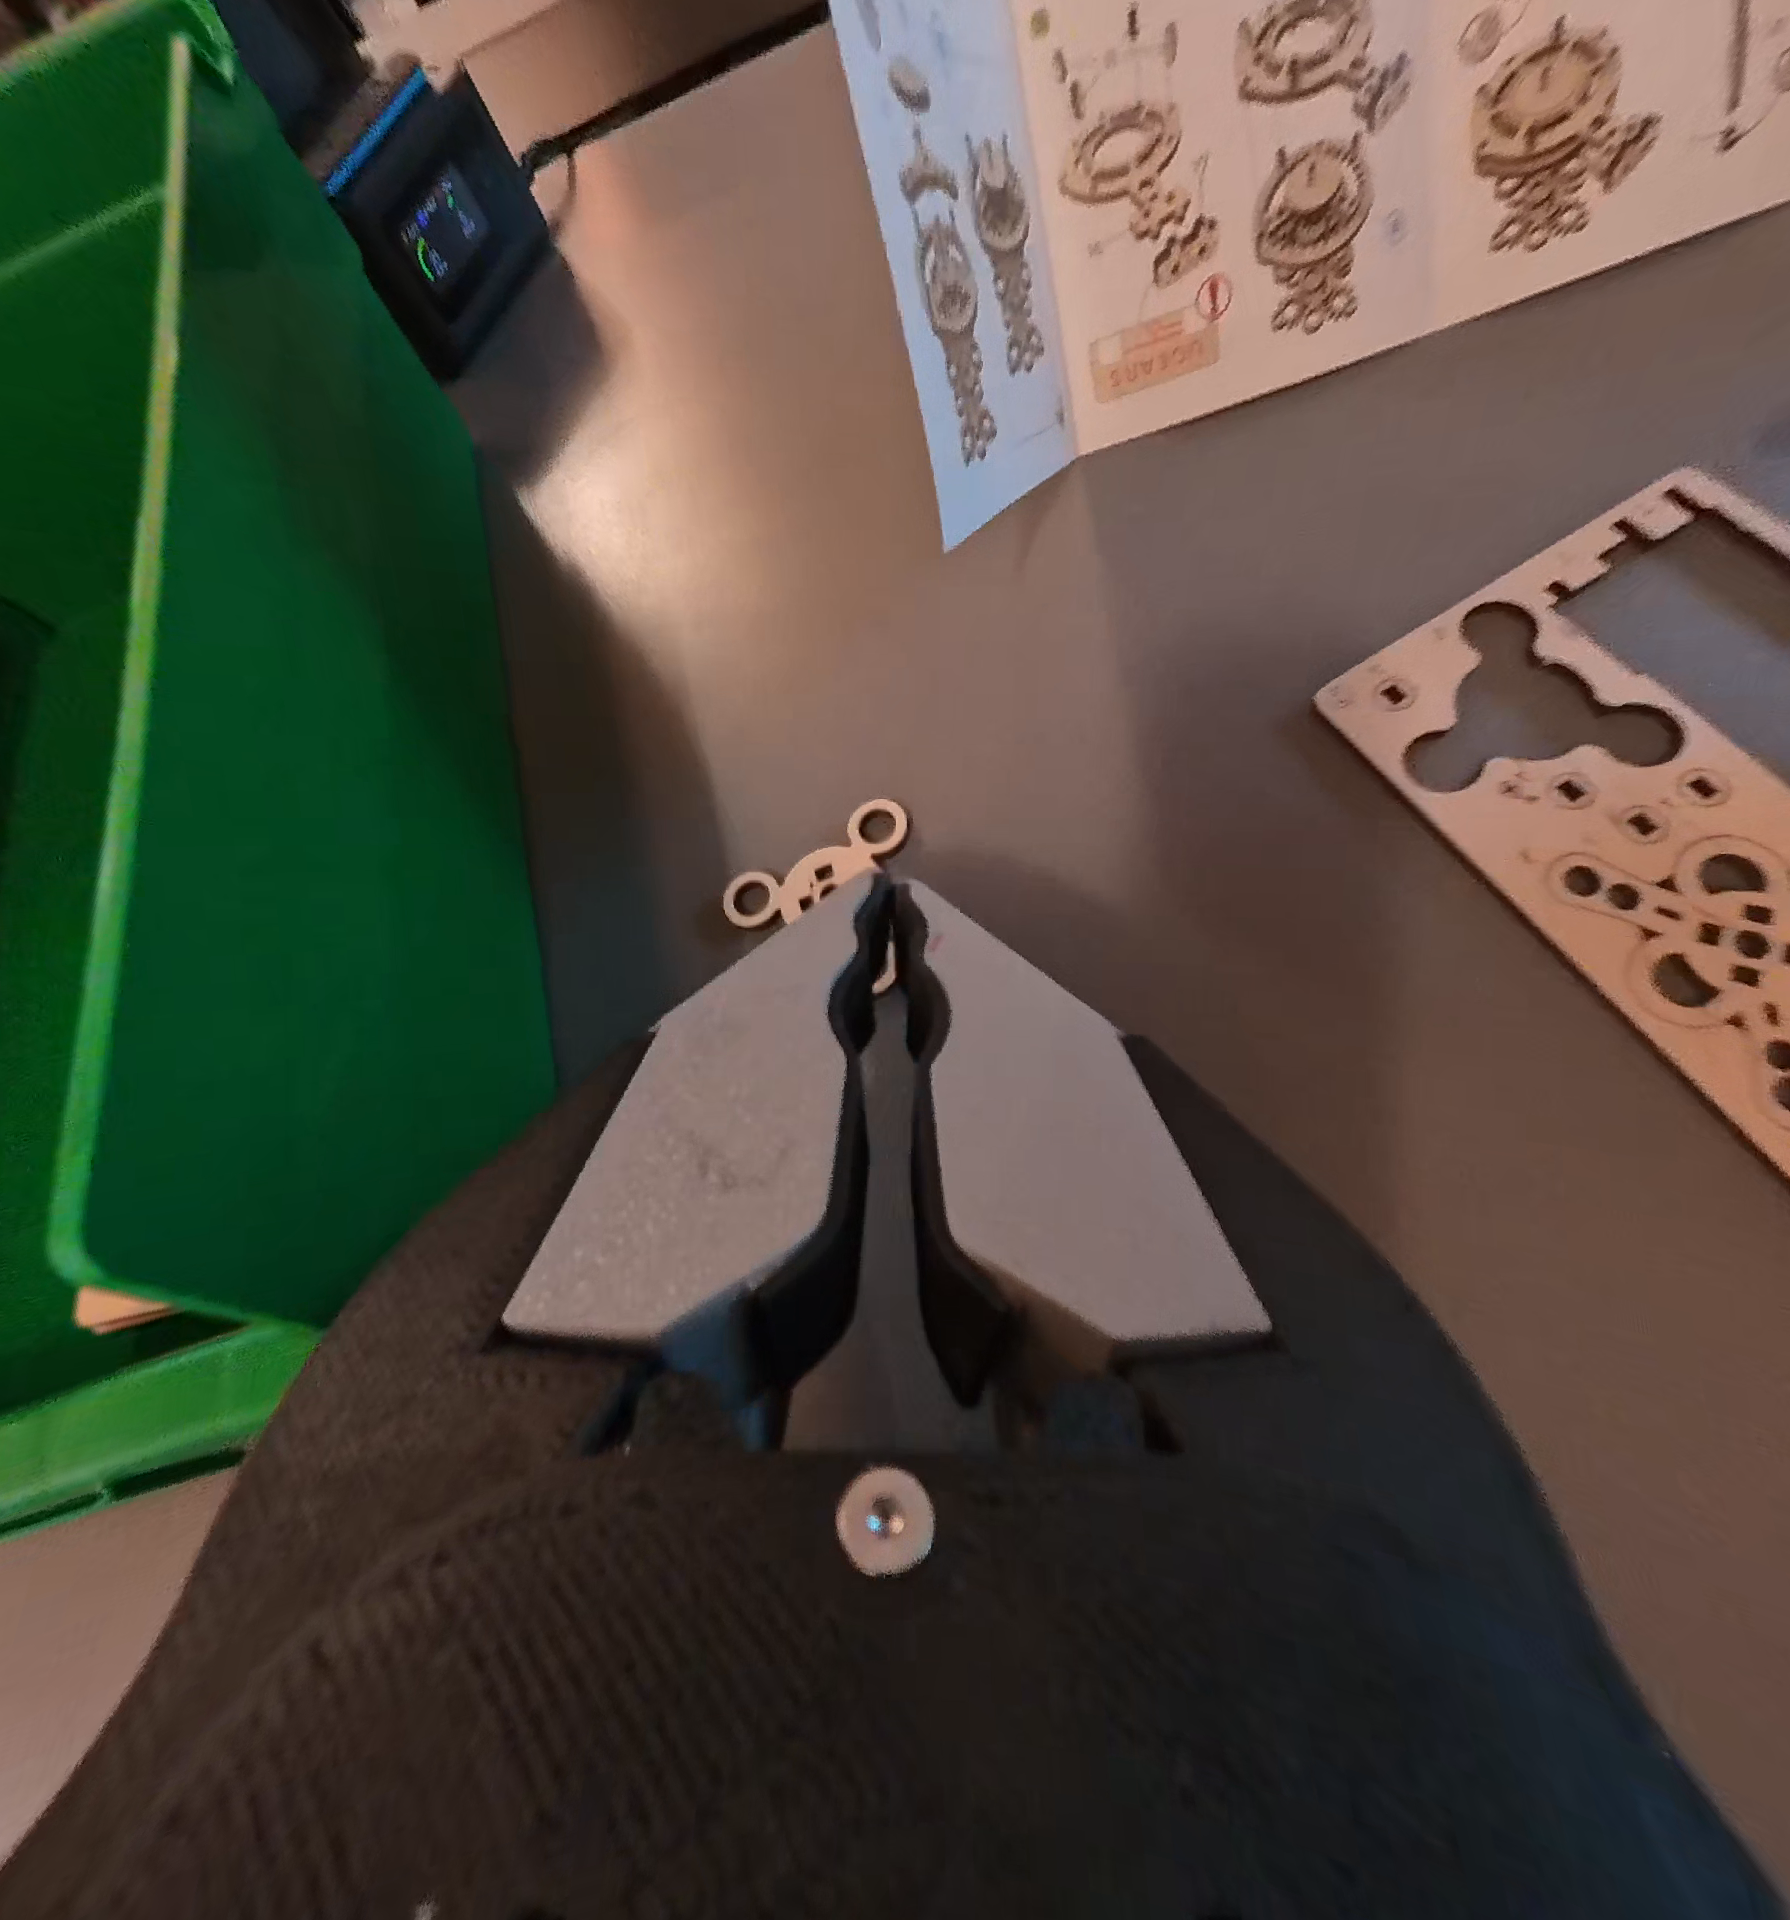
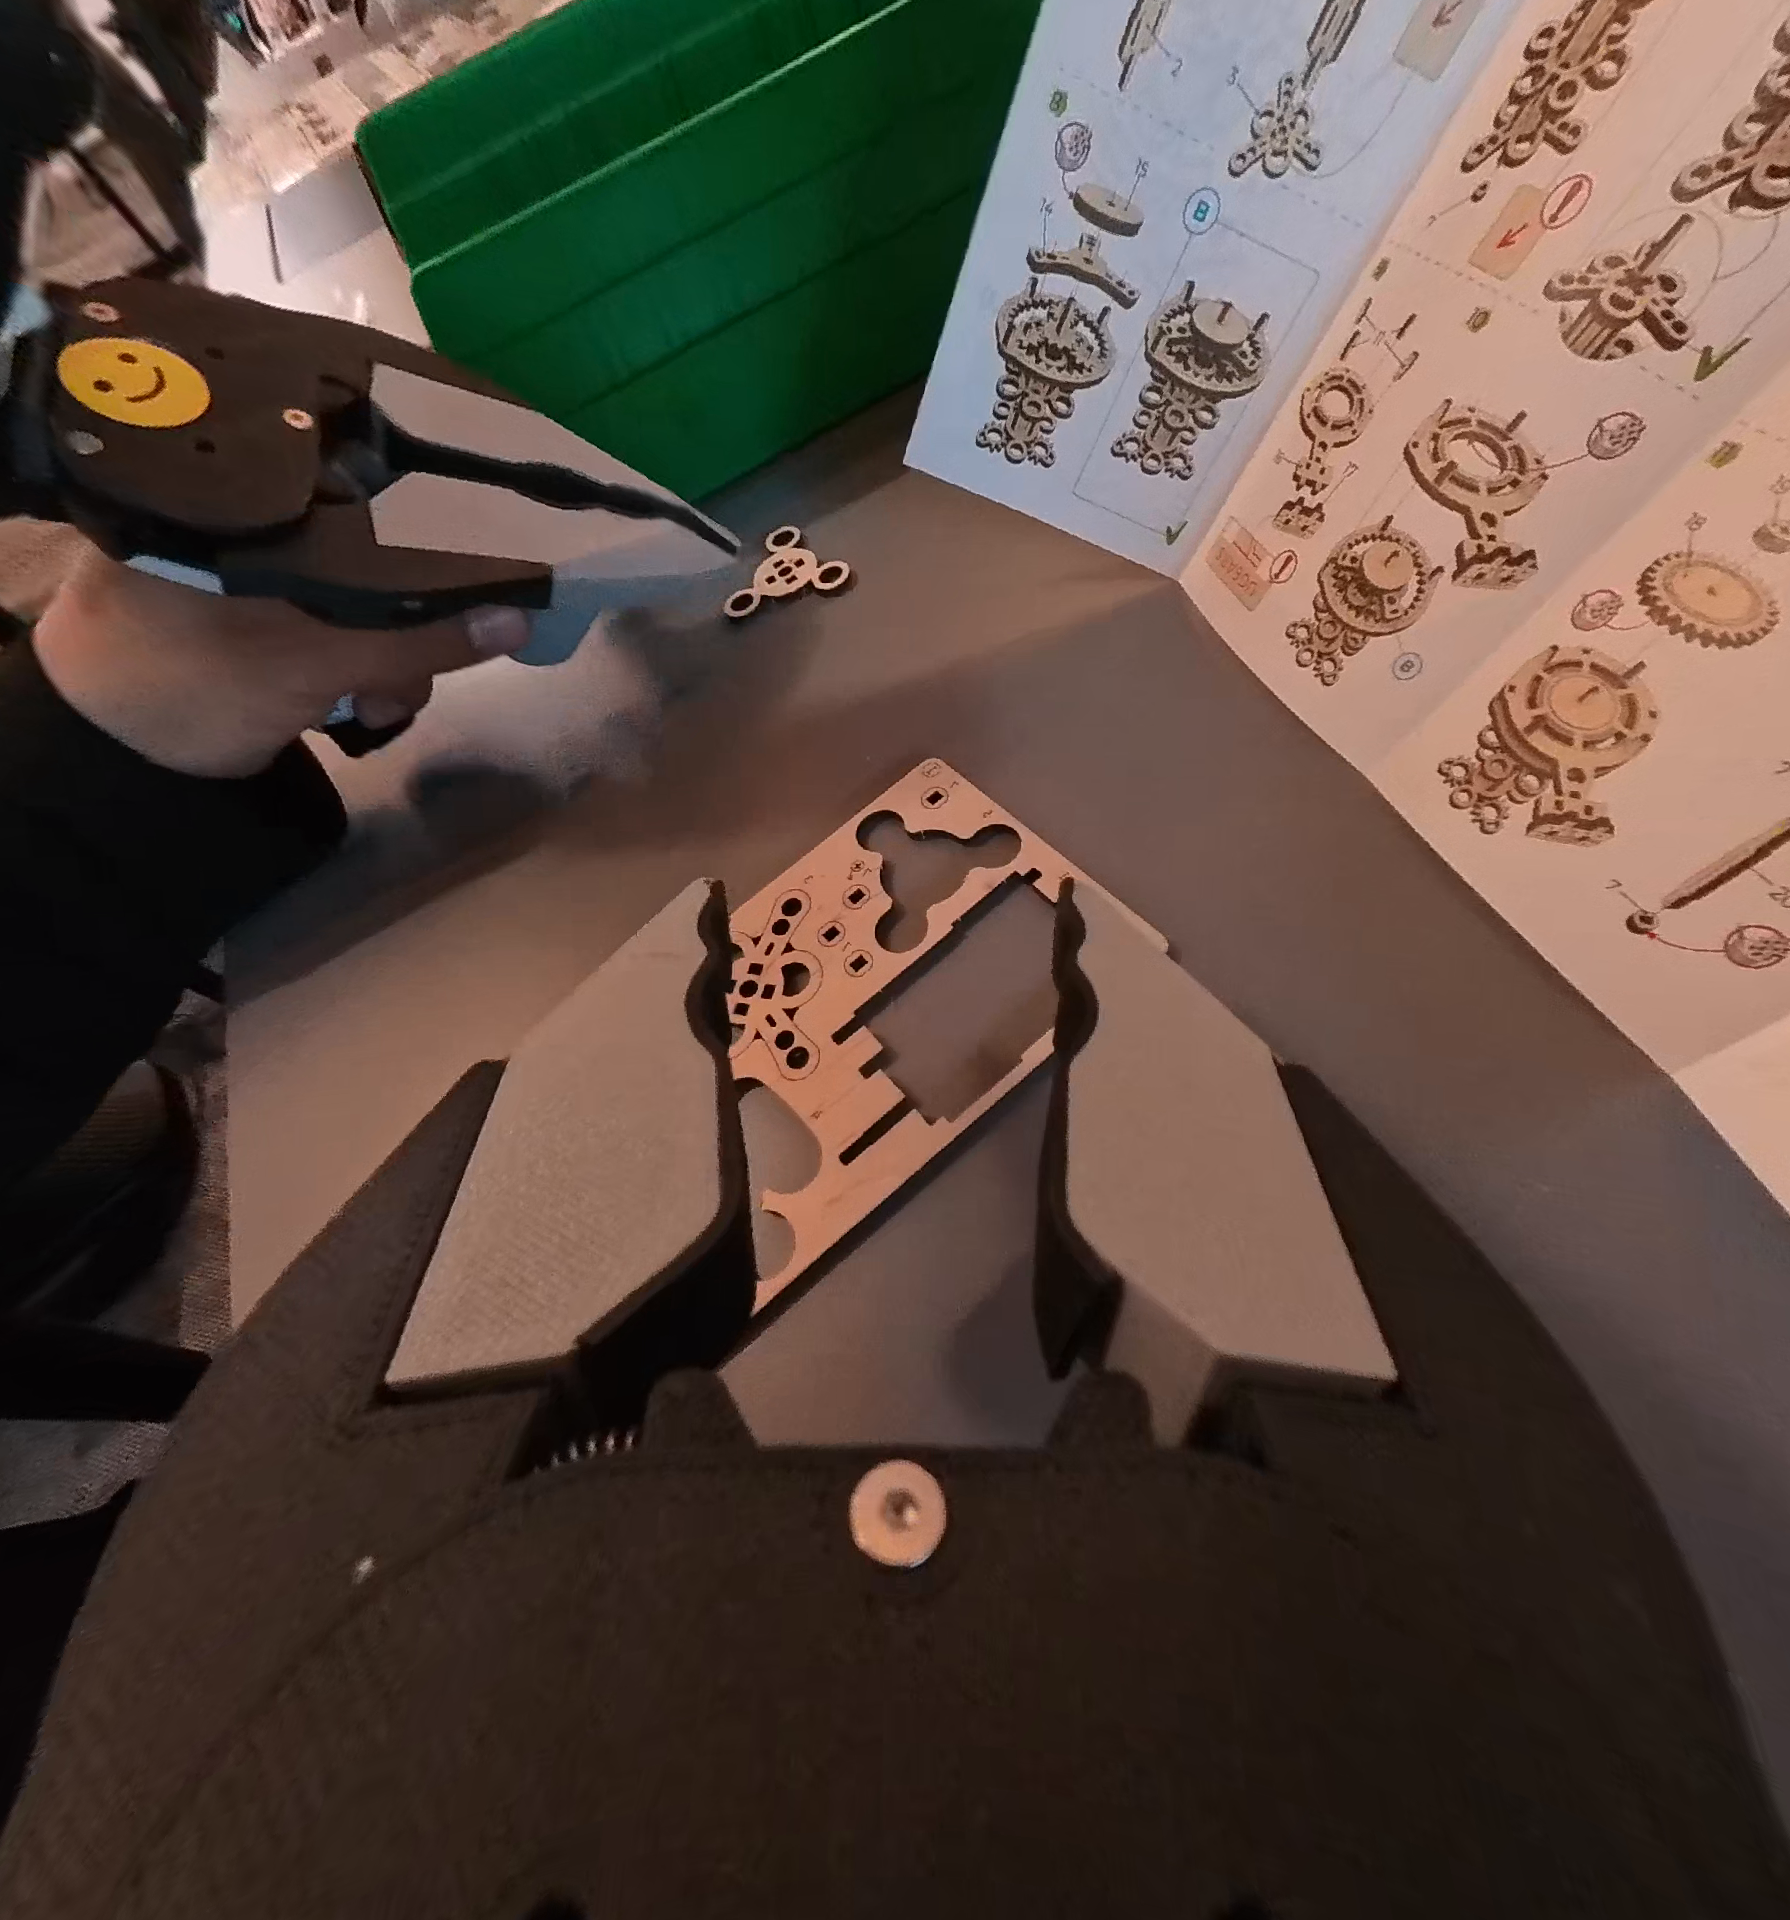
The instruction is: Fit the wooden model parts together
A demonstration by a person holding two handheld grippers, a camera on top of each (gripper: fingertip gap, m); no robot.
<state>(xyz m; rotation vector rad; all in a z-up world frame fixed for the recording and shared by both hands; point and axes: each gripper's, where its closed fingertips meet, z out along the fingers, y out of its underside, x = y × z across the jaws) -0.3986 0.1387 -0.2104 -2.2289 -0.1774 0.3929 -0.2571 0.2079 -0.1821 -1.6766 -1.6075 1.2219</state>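
A small flat wooden part (image 1: pixel 818 862) with three ring lobes lies on the grey table (image 1: pixel 1078 675). My left gripper (image 1: pixel 886 891) is shut, its tips just over the part's near edge, and one lobe shows below the fingers. In the right wrist view the part (image 2: pixel 787 575) lies flat on the table, just beyond the left gripper's (image 2: pixel 733 540) closed tips, all lobes free. My right gripper (image 2: pixel 886 904) is open above a laser-cut wooden sheet (image 2: pixel 849 1013) lying flat on the table. The sheet also shows in the left wrist view (image 1: pixel 1473 800).
A green bin (image 1: pixel 299 727) stands close on the left of the part, and at the back in the right wrist view (image 2: pixel 714 260). A folded instruction sheet (image 2: pixel 1493 416) stands upright along the right. A dark device with a screen (image 1: pixel 434 239) sits behind the bin. A hand (image 2: pixel 195 665) holds the left gripper. One gripper's finger ends stand about 15 cm off the other's.
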